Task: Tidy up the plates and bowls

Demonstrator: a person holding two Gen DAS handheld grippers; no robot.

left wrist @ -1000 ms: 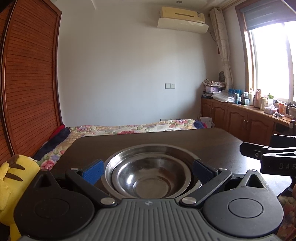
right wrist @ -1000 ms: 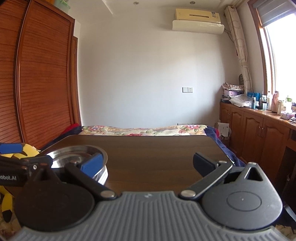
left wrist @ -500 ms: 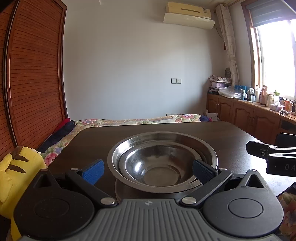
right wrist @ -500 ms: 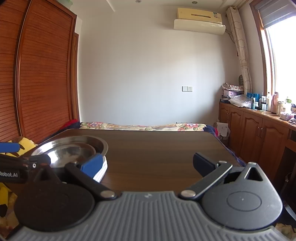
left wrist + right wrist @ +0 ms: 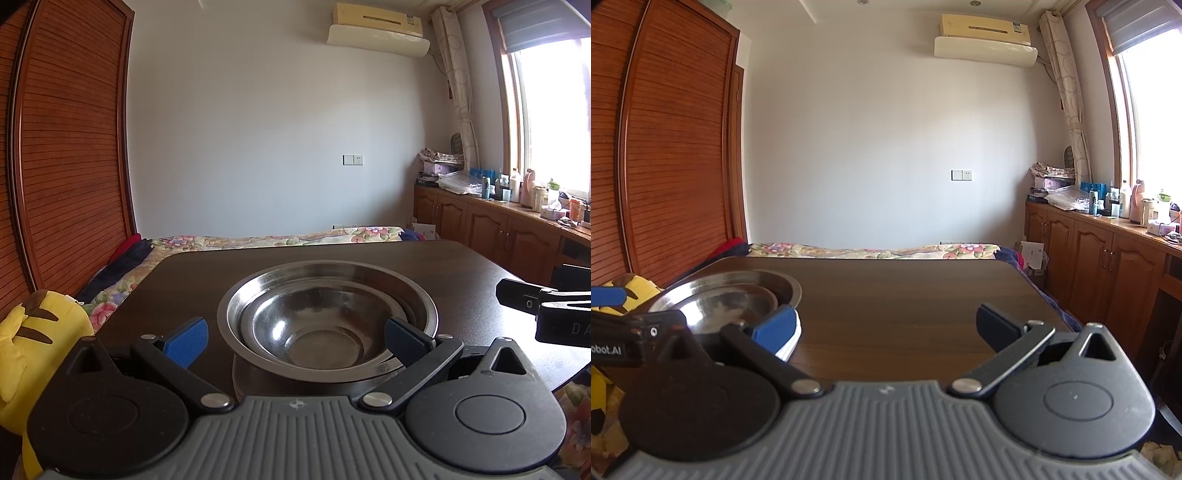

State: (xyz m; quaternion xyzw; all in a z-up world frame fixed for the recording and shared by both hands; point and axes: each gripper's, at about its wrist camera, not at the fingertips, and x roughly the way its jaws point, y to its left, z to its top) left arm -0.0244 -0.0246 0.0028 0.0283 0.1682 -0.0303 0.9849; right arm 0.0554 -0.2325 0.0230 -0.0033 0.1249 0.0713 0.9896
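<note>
A: Where are the bowls?

B: Nested steel bowls (image 5: 327, 325), a smaller one inside a wider one, sit on the dark bench (image 5: 369, 258) toward its left side. In the right wrist view a white rim (image 5: 792, 341) shows under the stack (image 5: 731, 299), so they seem to rest on something white, maybe a plate; I cannot tell more.

A: And the left hand-held gripper (image 5: 297, 341)?

B: Released, fingers spread wide, one blue pad (image 5: 186, 341) left of the stack and the other at its right rim. Whether that pad touches the rim I cannot tell.

A: The right hand-held gripper (image 5: 888, 326)?

B: Also spread wide, grasping nothing, level over bare wood to the right of the stack.

A: Open room?

B: The bench's middle, right half and far edge are bare. Past the far edge lies a flowered bed (image 5: 871, 251); off the left edge sits a yellow plush toy (image 5: 40, 336). The stack is nearer the left edge than the right.
</note>
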